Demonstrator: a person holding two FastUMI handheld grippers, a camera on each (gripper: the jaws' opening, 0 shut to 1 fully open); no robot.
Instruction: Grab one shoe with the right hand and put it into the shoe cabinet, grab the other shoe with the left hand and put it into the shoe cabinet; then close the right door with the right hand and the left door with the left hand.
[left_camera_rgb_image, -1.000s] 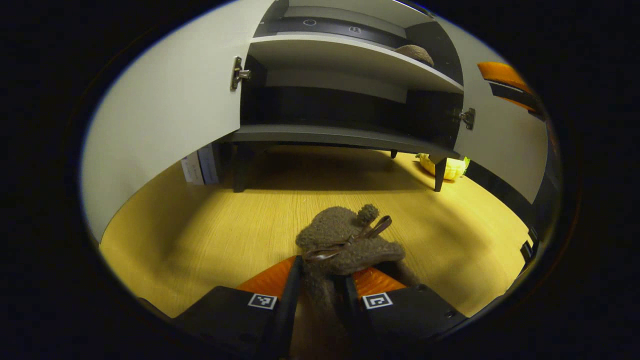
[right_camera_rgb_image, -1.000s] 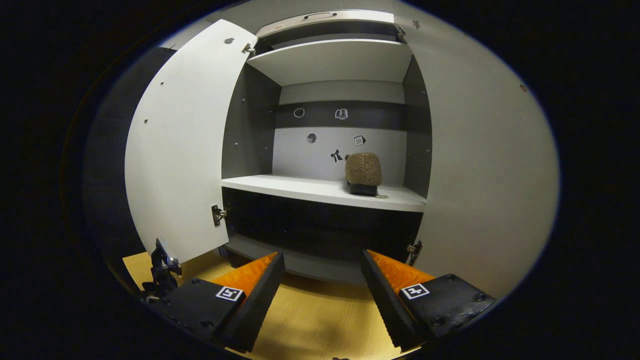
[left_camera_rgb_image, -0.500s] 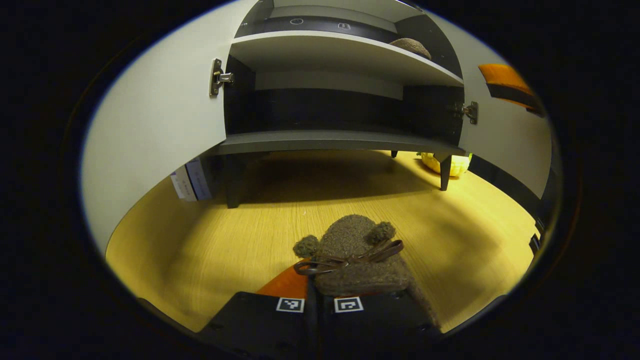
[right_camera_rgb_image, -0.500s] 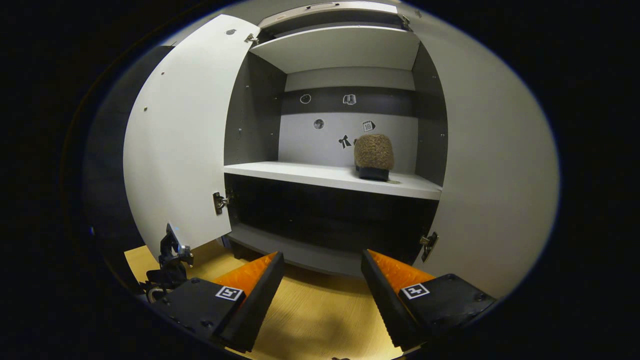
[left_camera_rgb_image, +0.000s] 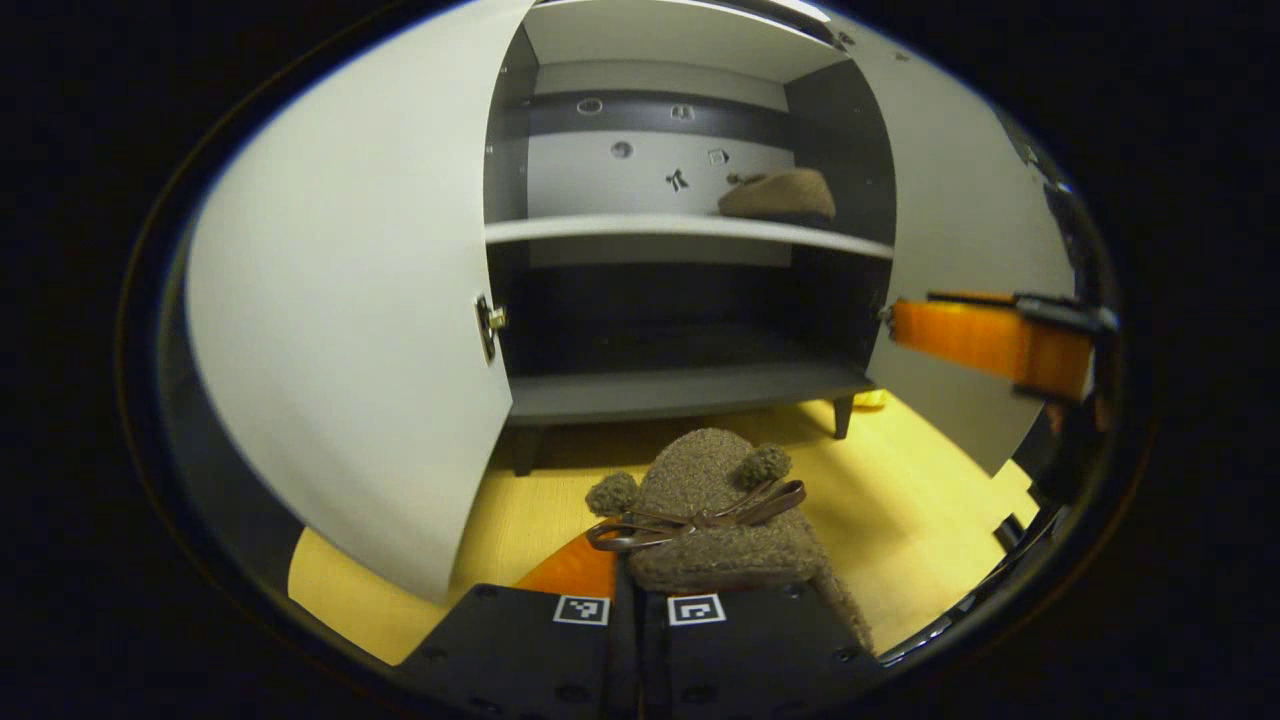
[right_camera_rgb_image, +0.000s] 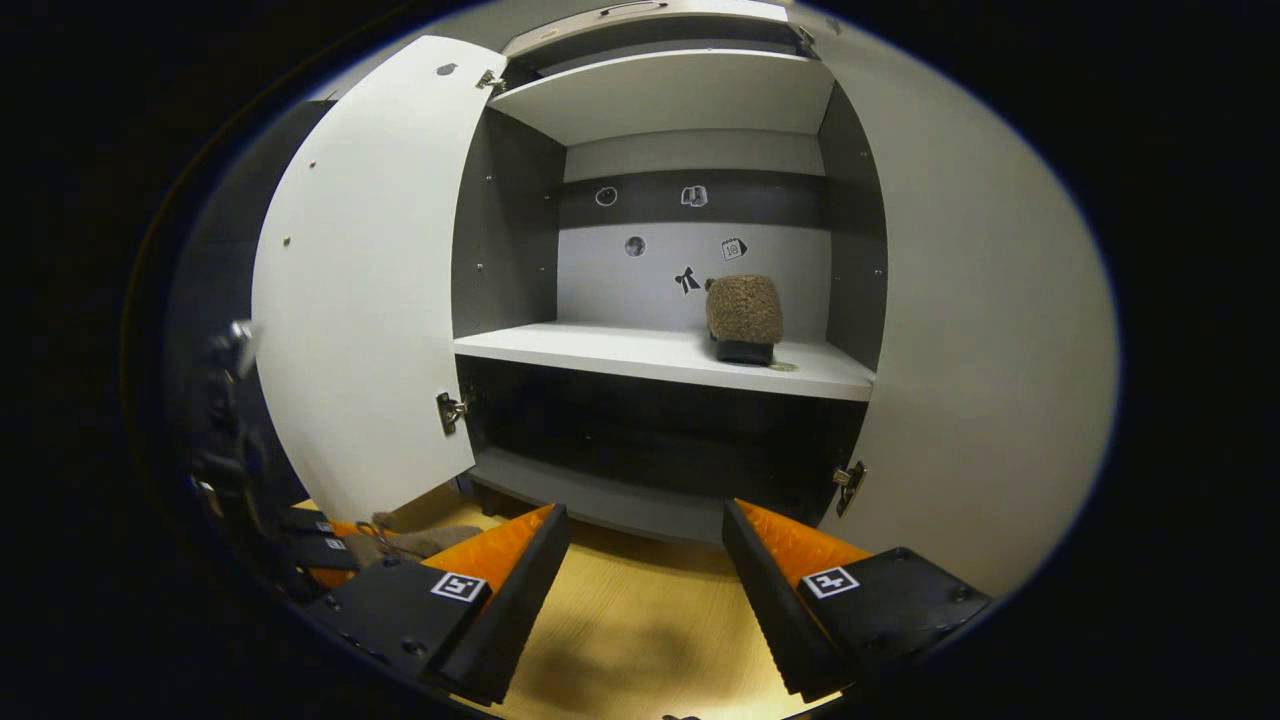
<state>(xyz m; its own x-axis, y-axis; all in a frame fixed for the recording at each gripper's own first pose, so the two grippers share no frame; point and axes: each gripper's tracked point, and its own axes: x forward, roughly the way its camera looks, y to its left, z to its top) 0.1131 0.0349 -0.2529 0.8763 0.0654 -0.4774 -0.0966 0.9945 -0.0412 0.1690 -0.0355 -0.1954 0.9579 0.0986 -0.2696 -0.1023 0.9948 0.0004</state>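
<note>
The white two-door shoe cabinet with dark inner walls stands open, both doors swung wide, so the way in between them is unobstructed. Small dark stickers dot its back panel; their marks are too small to read. The white middle shelf carries one fuzzy brown shoe at its 3 o'clock end, leaving bare room toward 9 o'clock, and the dark lower shelf is bare. The yellow wood-grain floor lies before the cabinet. The second fuzzy brown shoe with pompoms and a brown ribbon bow is pinched at its heel by the left tool, fingers pressed together on it, facing the opening. The right tool hangs spread wide, holding nothing, near the right door
</note>
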